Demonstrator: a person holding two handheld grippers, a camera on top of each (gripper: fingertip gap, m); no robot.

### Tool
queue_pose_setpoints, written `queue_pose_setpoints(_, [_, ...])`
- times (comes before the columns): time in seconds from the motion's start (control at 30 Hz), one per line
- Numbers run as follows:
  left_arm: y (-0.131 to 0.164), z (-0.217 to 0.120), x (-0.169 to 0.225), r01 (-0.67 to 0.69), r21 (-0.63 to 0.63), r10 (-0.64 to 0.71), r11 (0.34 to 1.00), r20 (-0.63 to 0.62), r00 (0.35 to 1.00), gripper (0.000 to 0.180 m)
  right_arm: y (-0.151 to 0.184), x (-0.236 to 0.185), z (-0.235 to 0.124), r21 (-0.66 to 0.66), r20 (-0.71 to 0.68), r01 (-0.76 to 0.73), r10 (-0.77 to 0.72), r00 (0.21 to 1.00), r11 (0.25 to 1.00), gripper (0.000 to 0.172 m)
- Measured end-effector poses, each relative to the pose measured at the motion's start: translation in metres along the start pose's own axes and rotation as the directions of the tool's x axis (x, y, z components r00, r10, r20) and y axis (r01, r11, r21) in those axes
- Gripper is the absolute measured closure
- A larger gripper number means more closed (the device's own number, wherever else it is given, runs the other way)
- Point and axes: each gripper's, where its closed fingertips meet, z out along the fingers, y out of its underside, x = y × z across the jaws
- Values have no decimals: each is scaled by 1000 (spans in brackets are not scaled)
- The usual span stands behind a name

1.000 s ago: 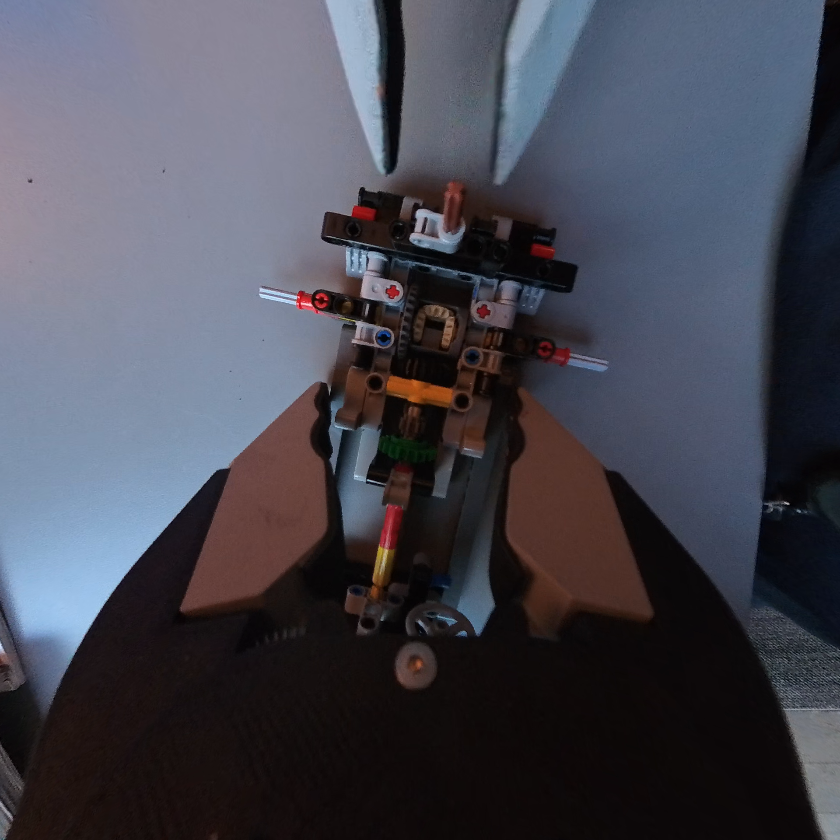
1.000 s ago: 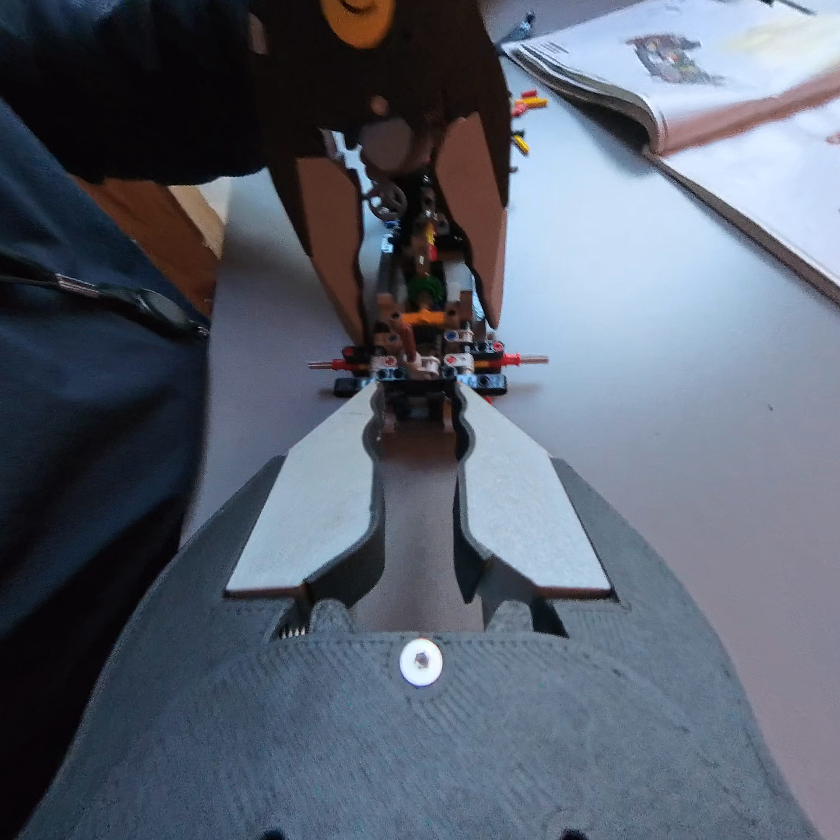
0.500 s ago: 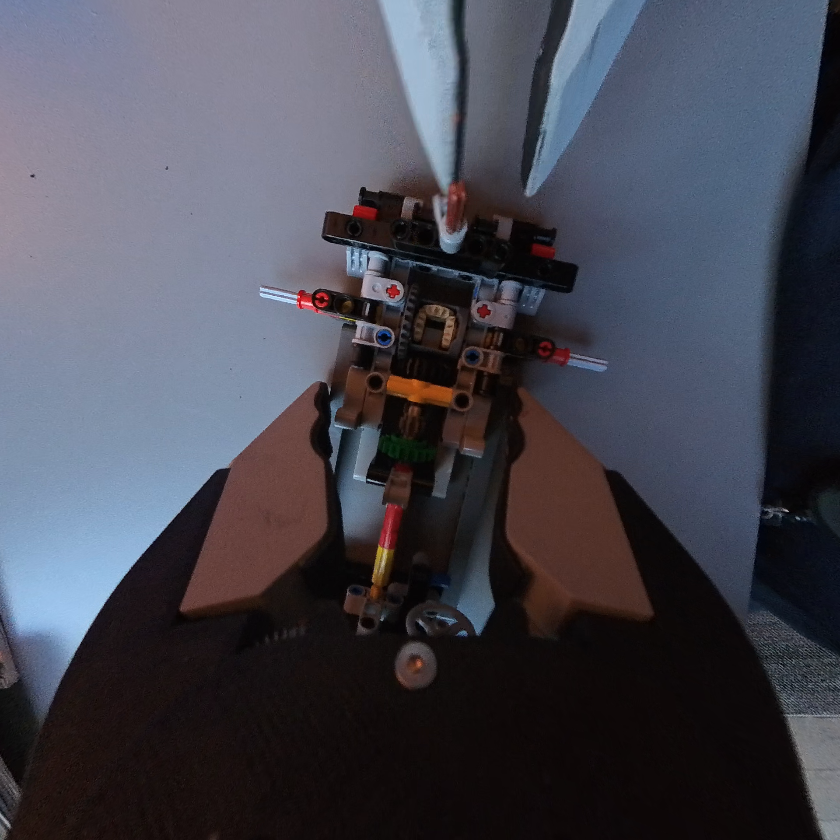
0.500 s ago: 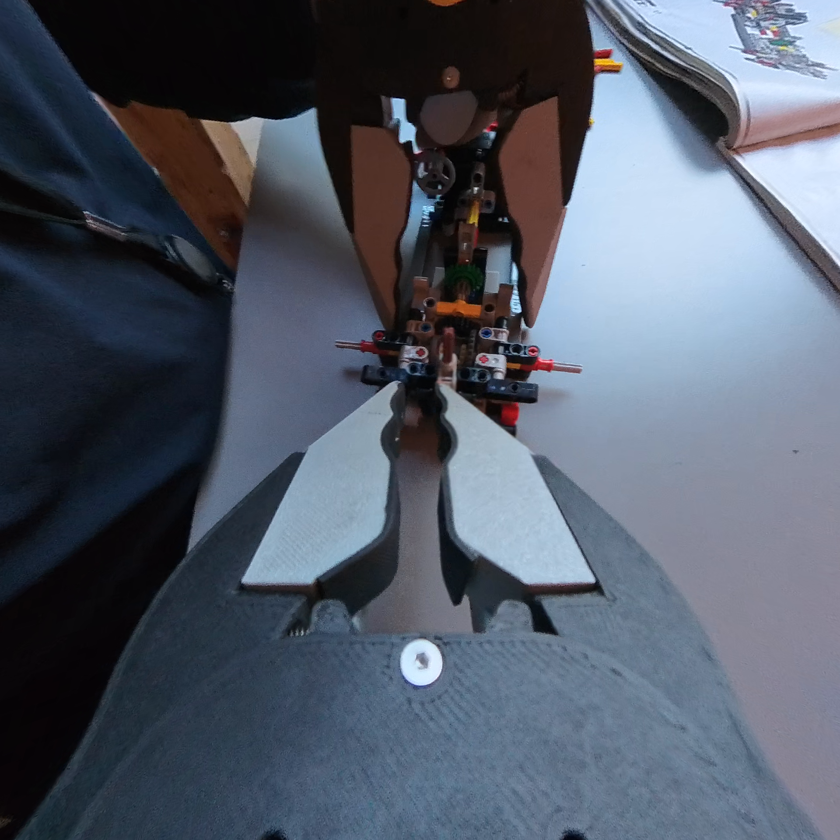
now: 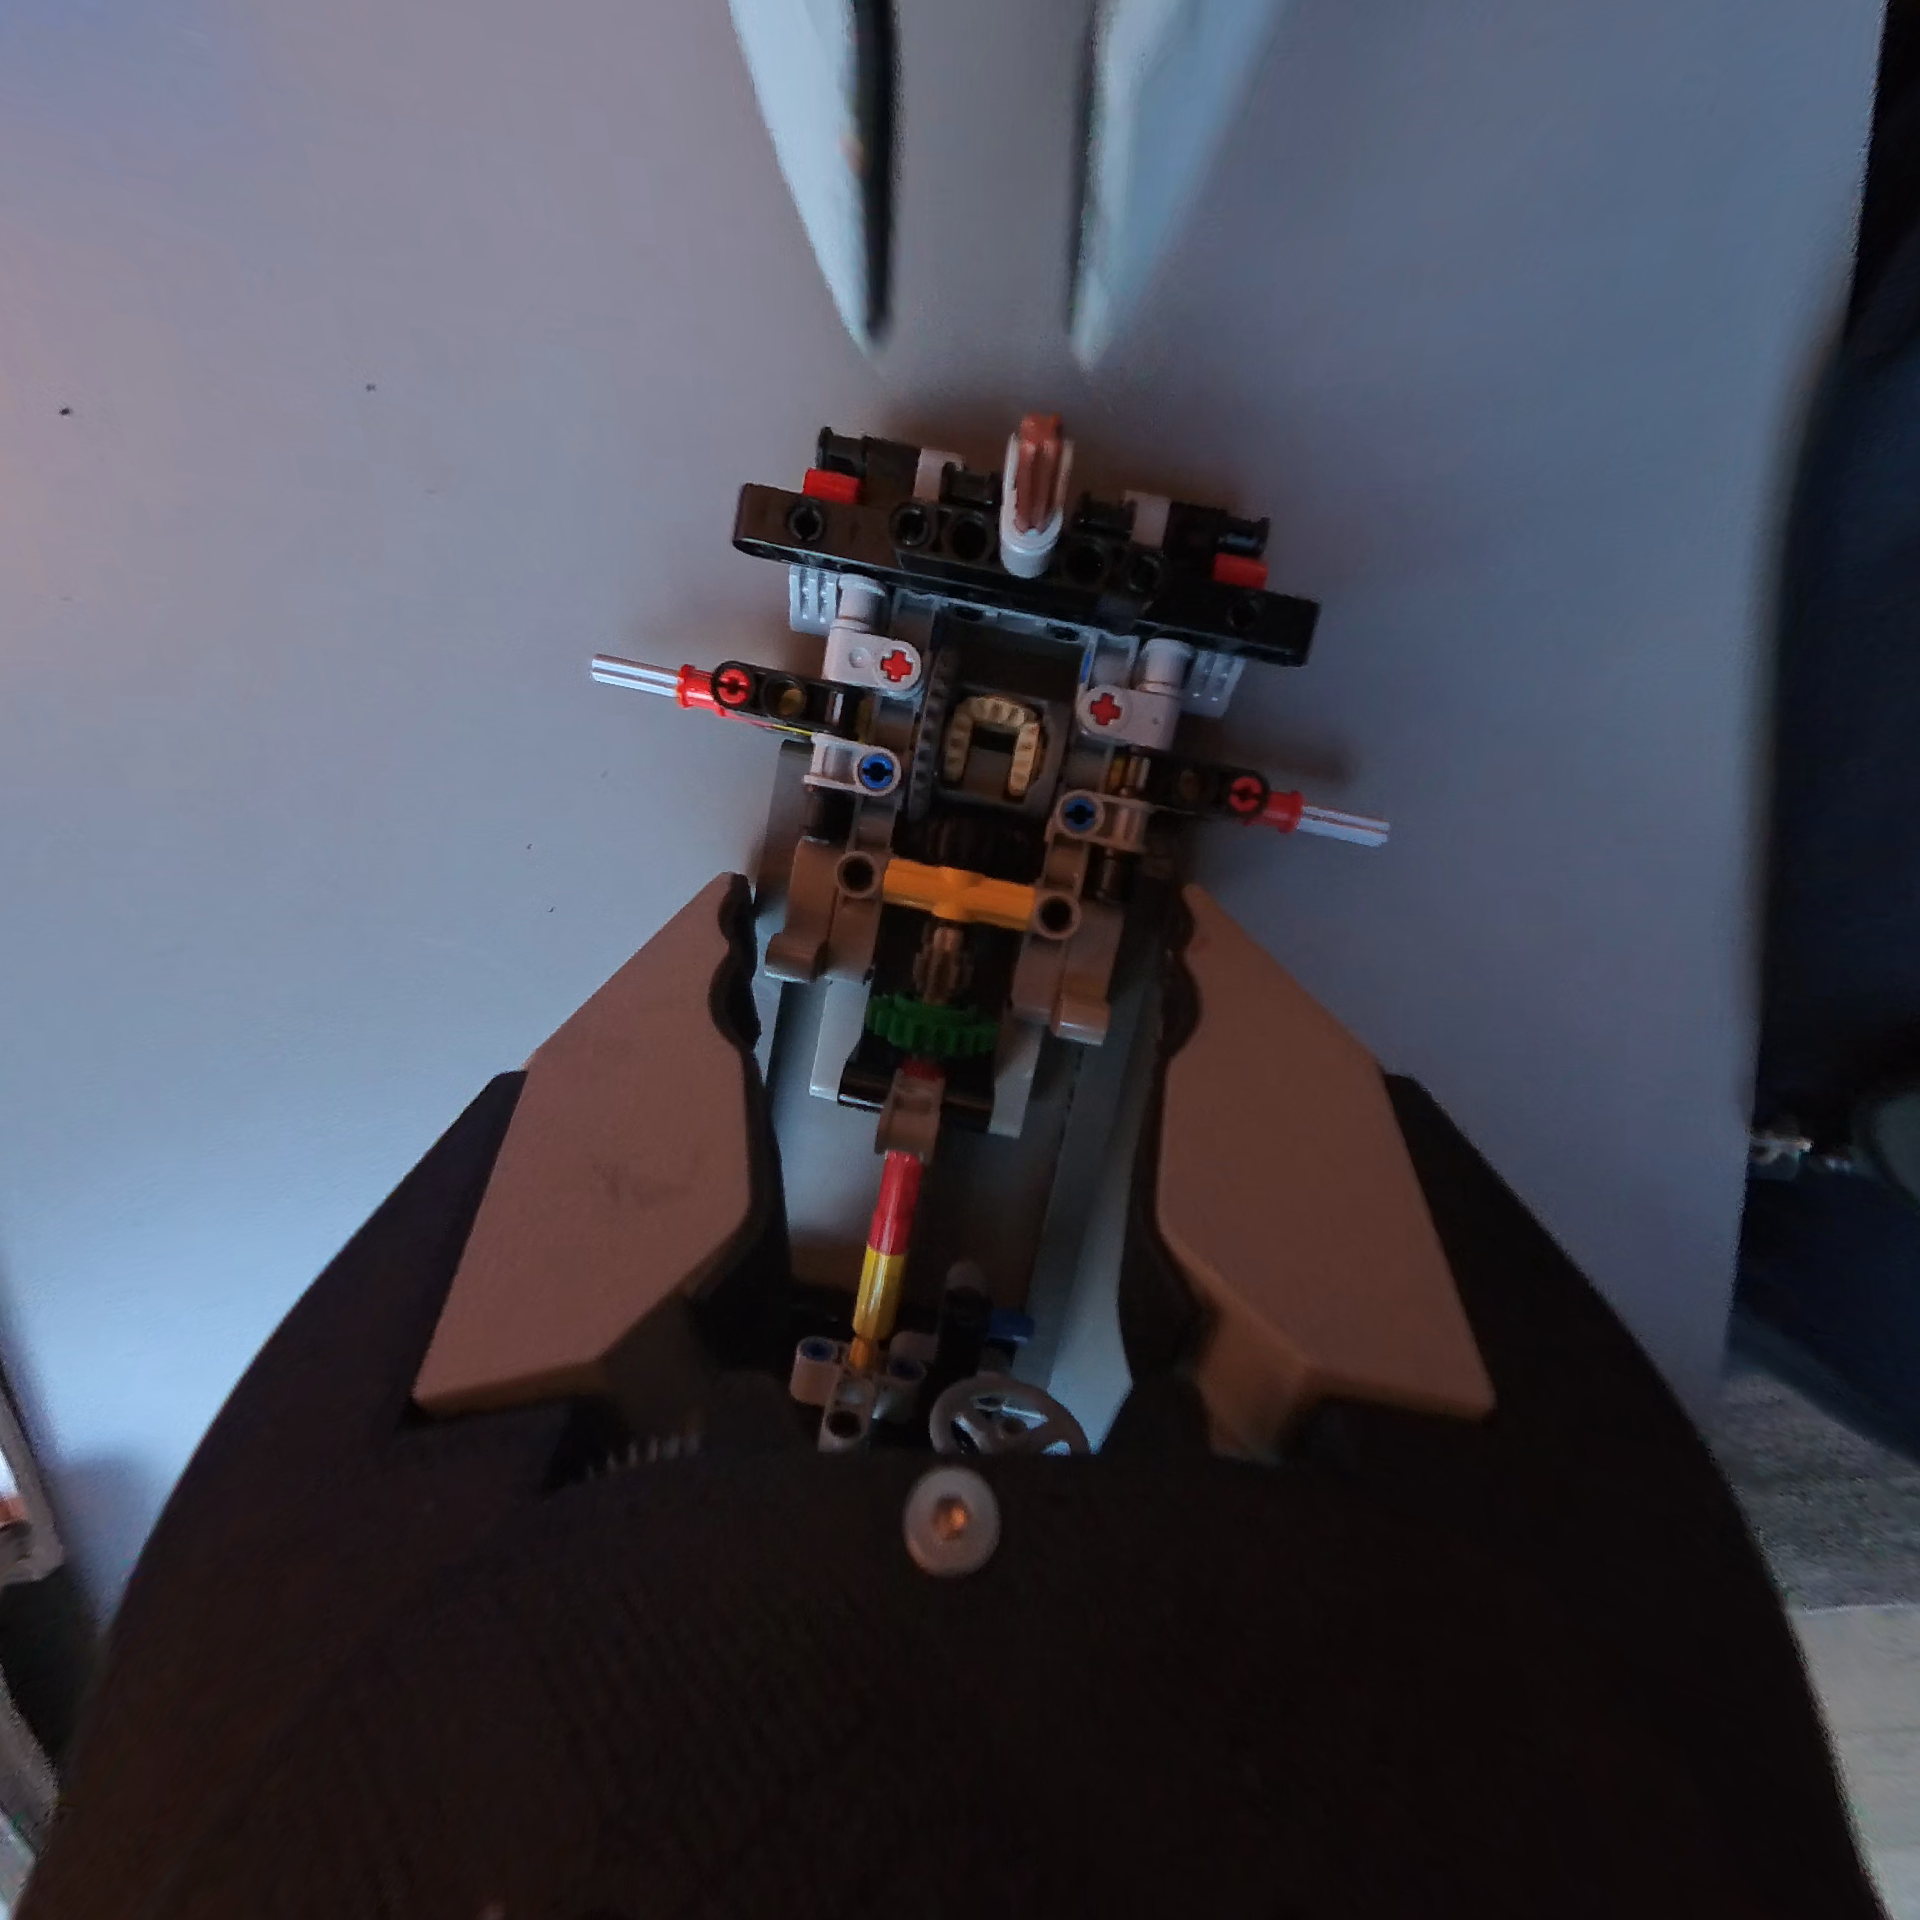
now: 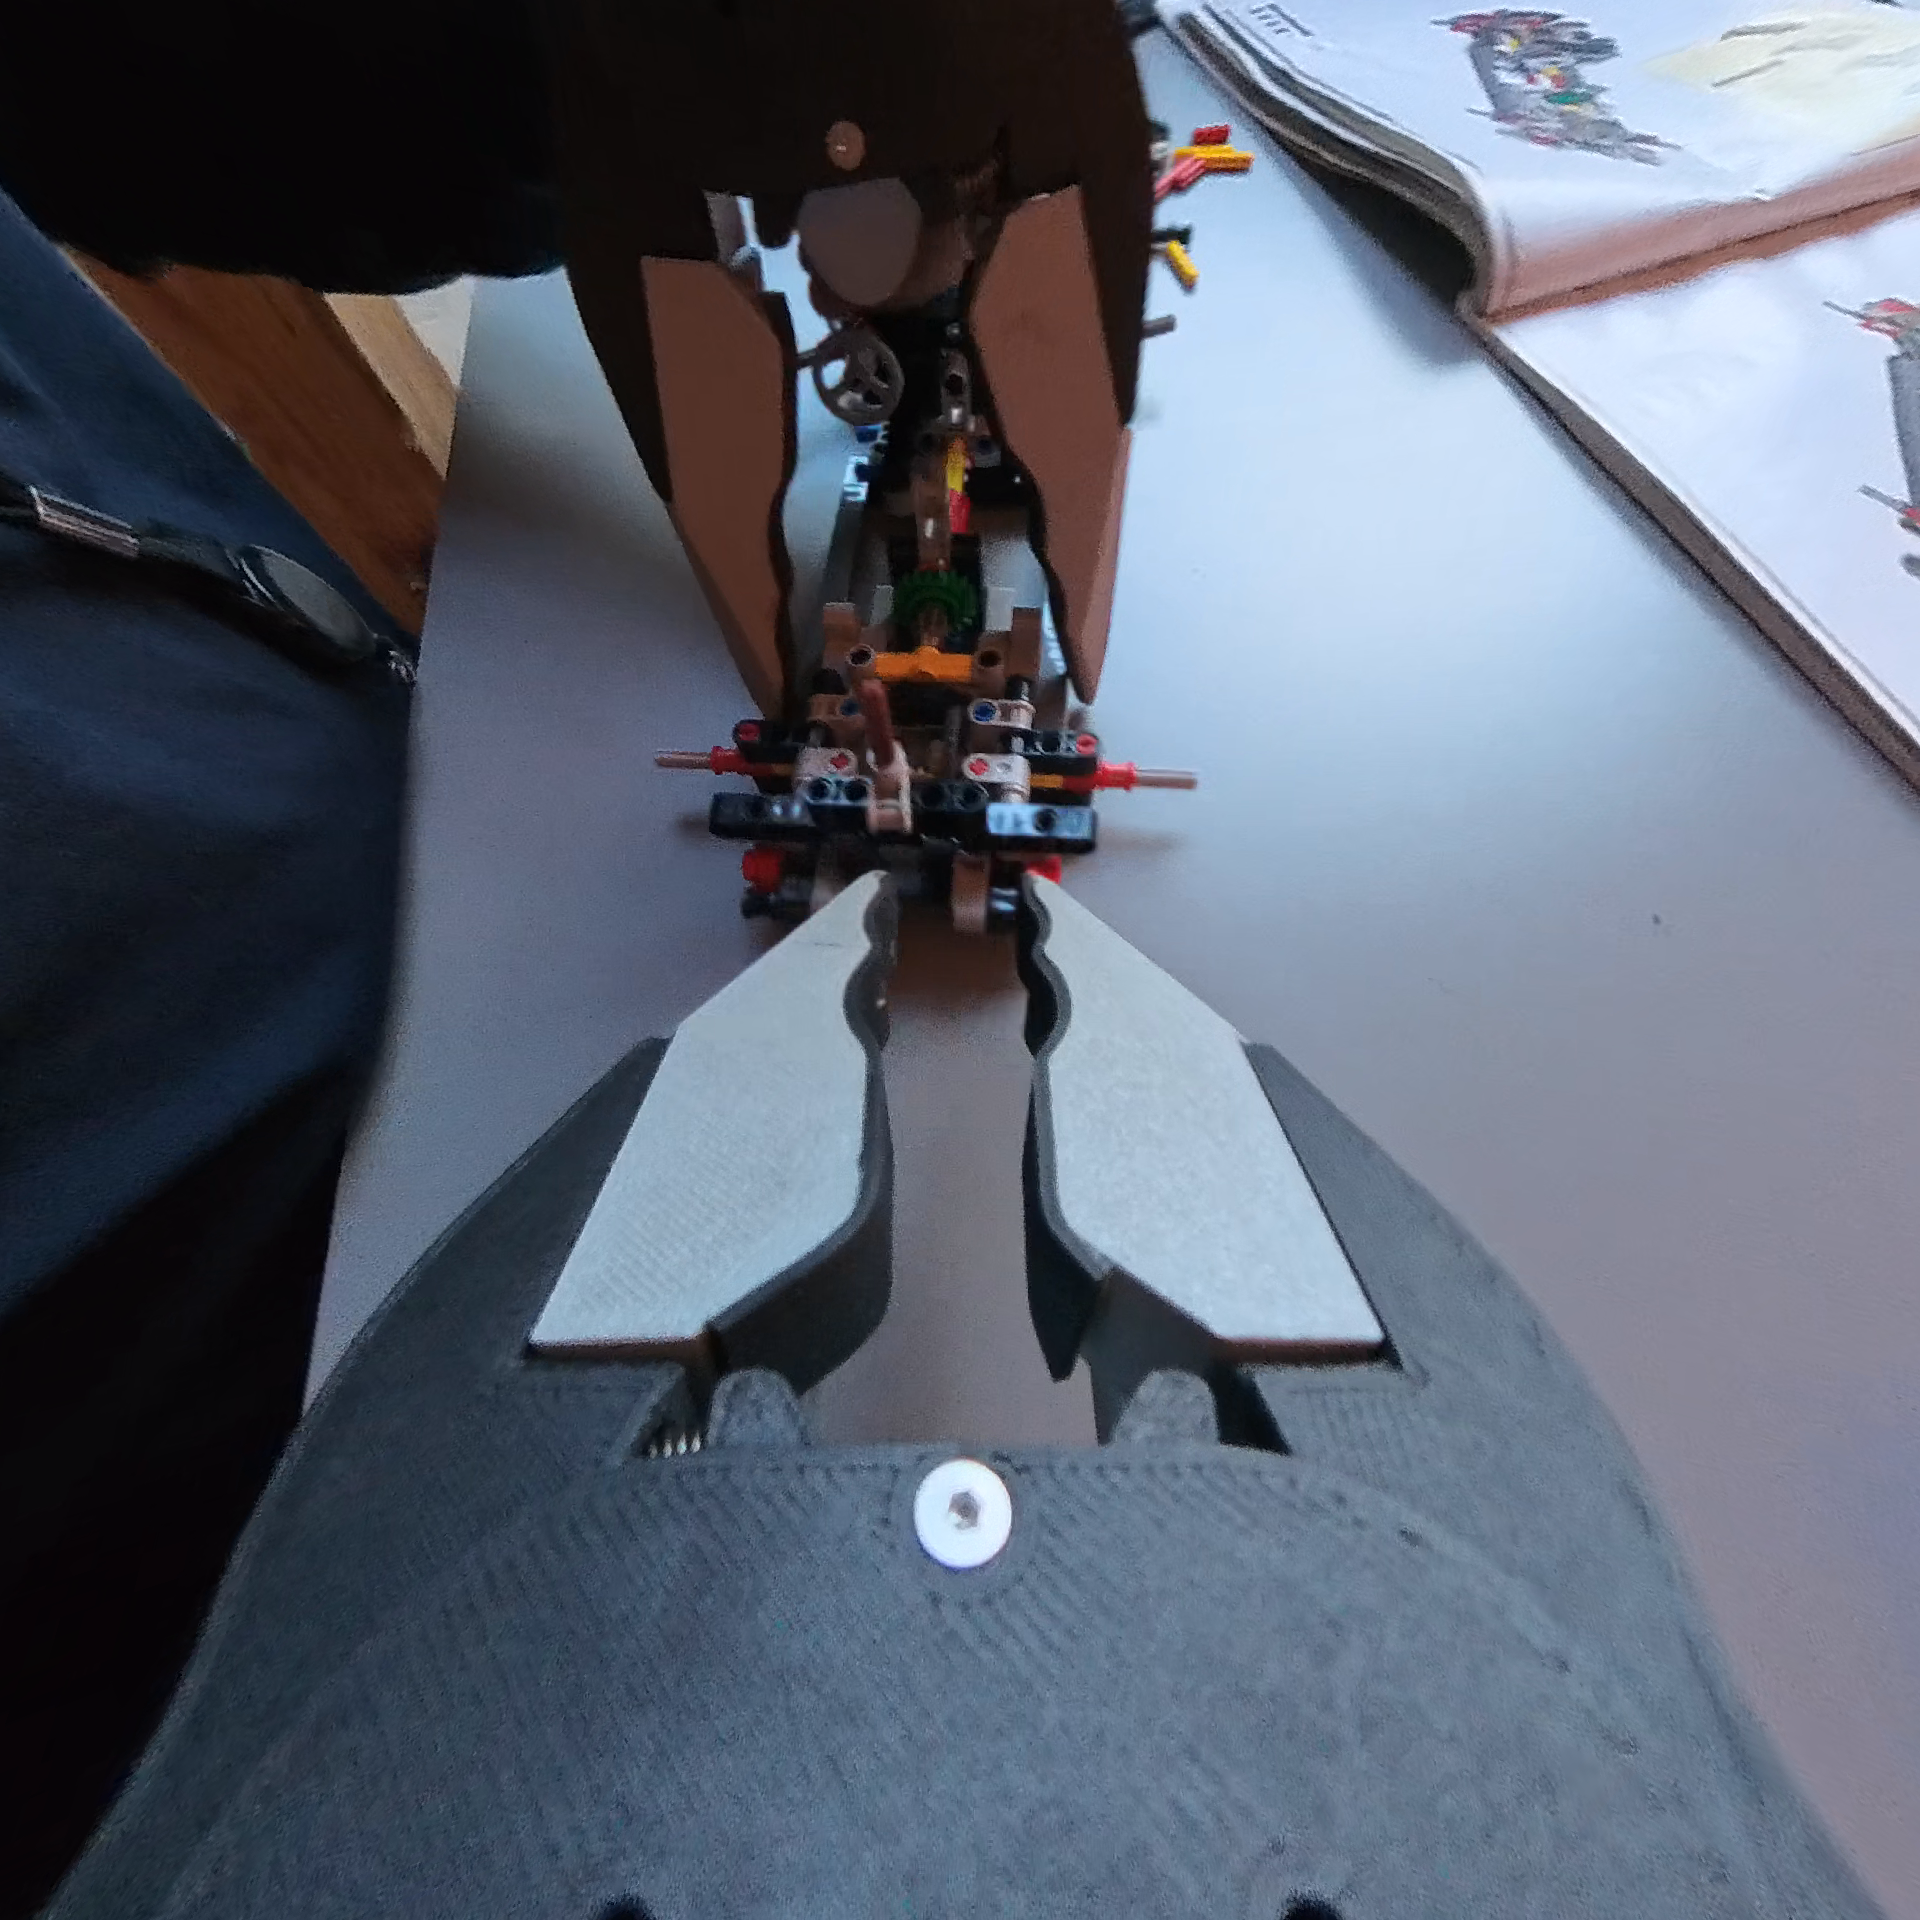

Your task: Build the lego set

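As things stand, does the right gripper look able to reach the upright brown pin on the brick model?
Probably yes: the right gripper is open just short of the brown pin, with nothing between.

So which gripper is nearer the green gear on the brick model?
Left. The left gripper straddles the model with the green gear between its fingers; the right gripper sits open beyond the model's far end.

Each camera sits just behind its own tool, looking forward along the fingers and down at the tabletop point(image 5: 312, 623). The two views face each other from opposite ends of the brick-built chassis point(image 5: 997, 831), which both show close up; each also shows the other tool point(image 6: 935, 675) beyond it.
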Motion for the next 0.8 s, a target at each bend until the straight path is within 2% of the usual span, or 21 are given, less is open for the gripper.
queue_pose_setpoints(0.17, [14,-5,-8,-89,-43,87,995,-44,995,104,11,20,-12,61,-29,-62,63,998,996,152])
queue_pose_setpoints(0.27, [22,-10,-18,-90,-93,88,992,-24,996,104,14,28,-15,79,-62,-62,67,996,995,150])
queue_pose_setpoints(0.37, [6,-20,-13,-15,32,17,999,-61,998,109,11,32,-19,107,-97,-44,54,994,993,150])
queue_pose_setpoints(0.53, [3,-37,-21,45,131,-47,990,10,999,98,6,37,-26,158,-91,-63,78,993,985,150])
queue_pose_setpoints(0.6, [-2,-47,-25,51,214,-60,975,36,998,97,3,43,-28,182,-110,-62,83,990,981,150])
queue_pose_setpoints(0.7, [-13,-68,-42,86,400,-126,913,74,989,99,-3,52,-29,219,-136,-62,93,986,974,149])
queue_pose_setpoints(0.8, [-20,-87,-66,122,564,-222,817,112,969,104,-11,64,-26,247,-167,-64,107,980,967,147])
